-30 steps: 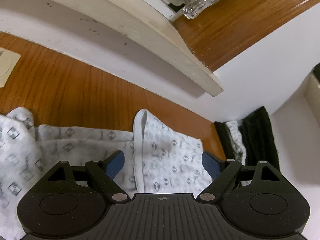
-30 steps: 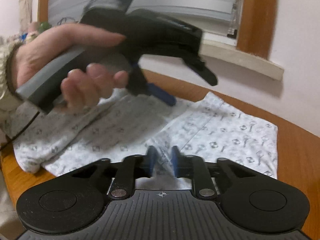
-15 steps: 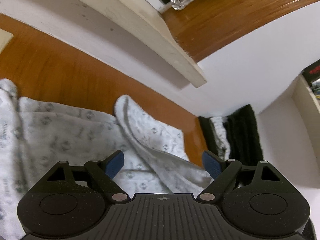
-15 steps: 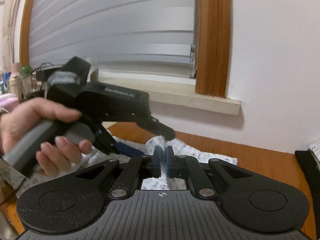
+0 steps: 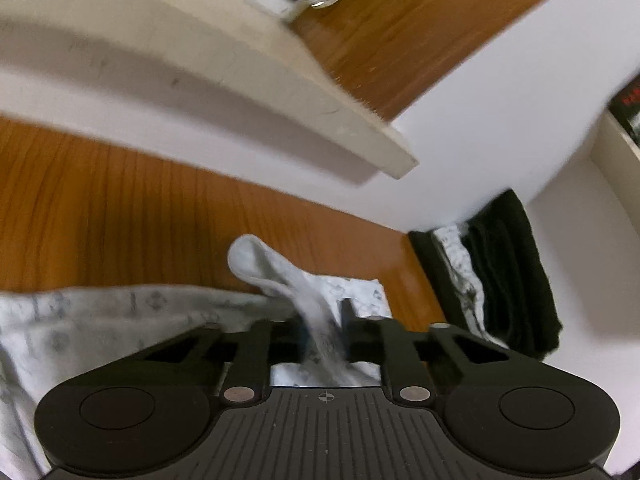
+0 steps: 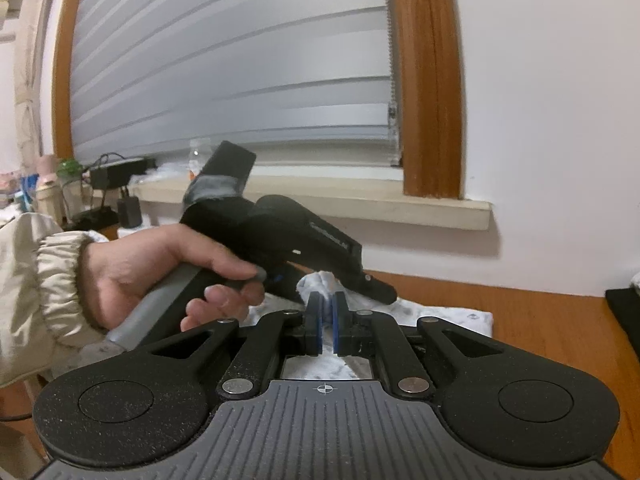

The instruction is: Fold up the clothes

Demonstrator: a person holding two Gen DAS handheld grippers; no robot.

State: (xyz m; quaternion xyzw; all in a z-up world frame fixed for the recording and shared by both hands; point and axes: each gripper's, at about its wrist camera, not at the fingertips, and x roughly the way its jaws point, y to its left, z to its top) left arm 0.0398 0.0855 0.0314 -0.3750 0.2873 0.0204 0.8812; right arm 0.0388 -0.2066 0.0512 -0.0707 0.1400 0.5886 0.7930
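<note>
1. The garment [image 5: 120, 312] lies on the counter [image 5: 120, 216], below the window sill [image 5: 224, 92].
2. A raised fold of the garment sits between the left tongs [image 5: 322, 336].
3. A stack of folded clothes [image 5: 508, 280] lies to the right, against the wall.
4. In the right wrist view, the left hand [image 6: 160, 272] is left of the right tongs [image 6: 327, 320], with garment beyond.
</note>
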